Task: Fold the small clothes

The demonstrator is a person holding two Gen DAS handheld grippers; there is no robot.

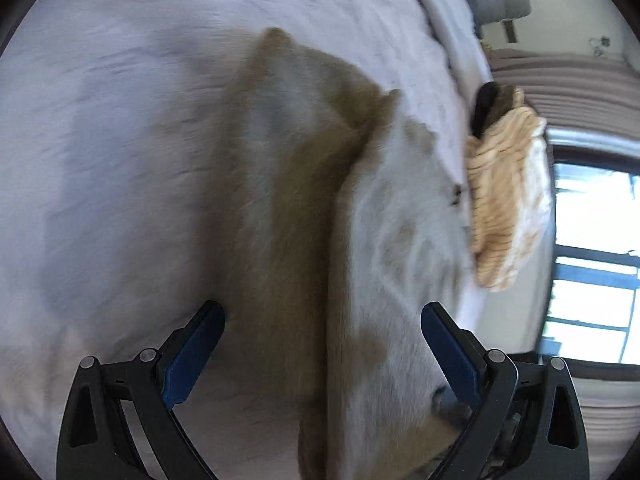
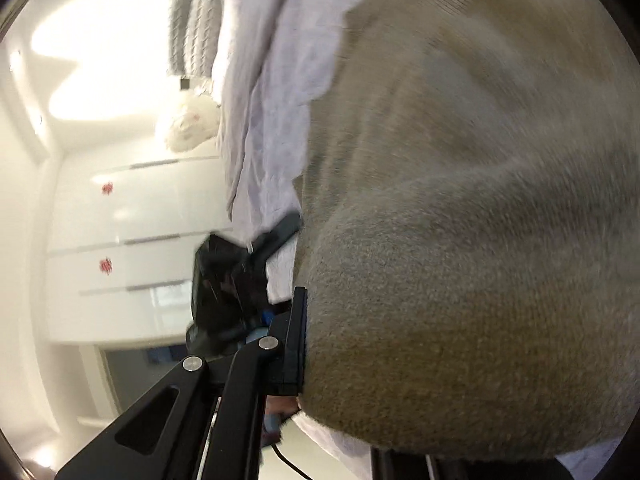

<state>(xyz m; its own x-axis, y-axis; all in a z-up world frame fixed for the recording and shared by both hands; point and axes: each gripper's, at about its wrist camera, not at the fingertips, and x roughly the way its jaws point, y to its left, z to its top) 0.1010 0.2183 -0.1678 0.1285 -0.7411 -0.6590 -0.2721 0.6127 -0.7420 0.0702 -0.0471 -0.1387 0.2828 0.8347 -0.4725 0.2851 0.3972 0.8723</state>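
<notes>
A tan and grey knitted garment [image 1: 304,208] lies on the pale lilac bedsheet [image 1: 120,120], partly folded, with a darker tan band down its middle. My left gripper [image 1: 322,354] is open just above it, one blue-padded finger on each side of the fold. In the right wrist view the same garment [image 2: 460,240] fills the right side and drapes over my right gripper [image 2: 310,344]. Only its left finger [image 2: 298,340] shows, pressed against the cloth. The other finger is hidden under the fabric. The left gripper [image 2: 228,276] also shows there as a dark shape by the bed edge.
A cream and tan striped knit piece [image 1: 504,200] hangs at the bed's far edge, with a dark object [image 1: 486,108] above it. A window [image 1: 592,260] and curtains lie beyond. White wardrobe doors [image 2: 132,248] and a white pillow [image 2: 192,124] show in the right wrist view.
</notes>
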